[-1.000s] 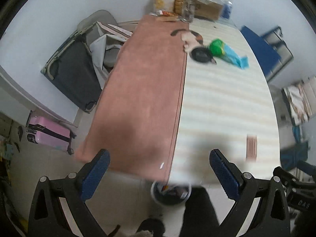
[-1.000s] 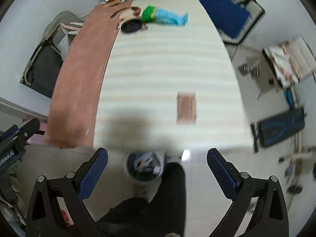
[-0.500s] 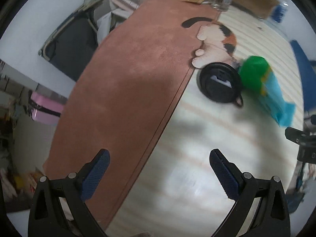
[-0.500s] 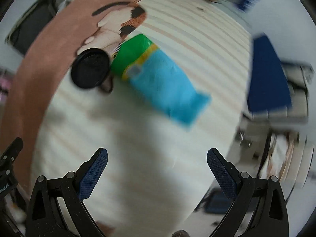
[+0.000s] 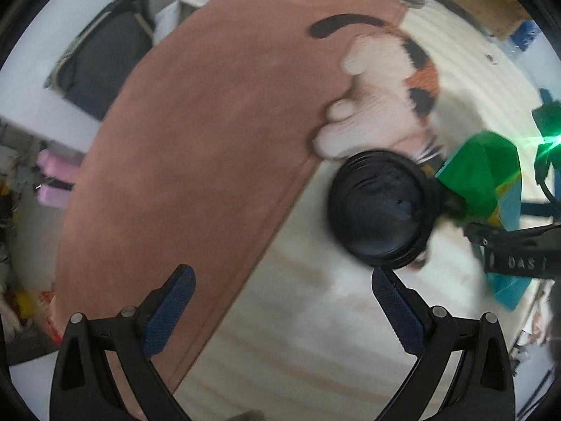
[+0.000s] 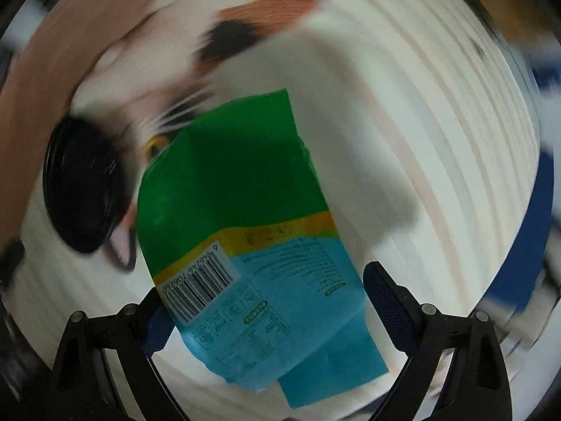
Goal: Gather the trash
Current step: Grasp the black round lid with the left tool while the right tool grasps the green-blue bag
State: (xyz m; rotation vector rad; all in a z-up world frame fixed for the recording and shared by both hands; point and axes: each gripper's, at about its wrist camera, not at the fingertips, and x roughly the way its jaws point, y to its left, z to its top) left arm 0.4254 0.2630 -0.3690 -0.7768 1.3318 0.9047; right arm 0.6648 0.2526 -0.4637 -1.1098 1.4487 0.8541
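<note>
Low in the left wrist view, left tool [image 5: 280,301] spread wide and released, nothing between its blue pads, poised over the pale striped tabletop [image 5: 315,351]. Just above its right finger, near frame centre-right, a round black lid [image 5: 382,210] lying flat on the tabletop, its upper edge meeting a cat-shaped mat [image 5: 382,98]. Right of the lid and touching it, a green and blue wrapper [image 5: 484,179], partly hidden at the frame's right edge by the dark body of the other tool. Across the left and centre, a brown cloth [image 5: 193,158] running toward the upper frame; beyond it, top edge, a clear glass object, blurred. In the right wrist view, right tool [image 6: 266,301] also spread wide and released, its fingers flanking the blue end of the wrapper [image 6: 245,231] low in the frame; contact with the pads hard to tell. Barcode visible at lower left of the wrapper. Further up, the green end, with the black lid [image 6: 84,189] just left of it and the cat mat [image 6: 217,42] blurred across the upper frame.
</note>
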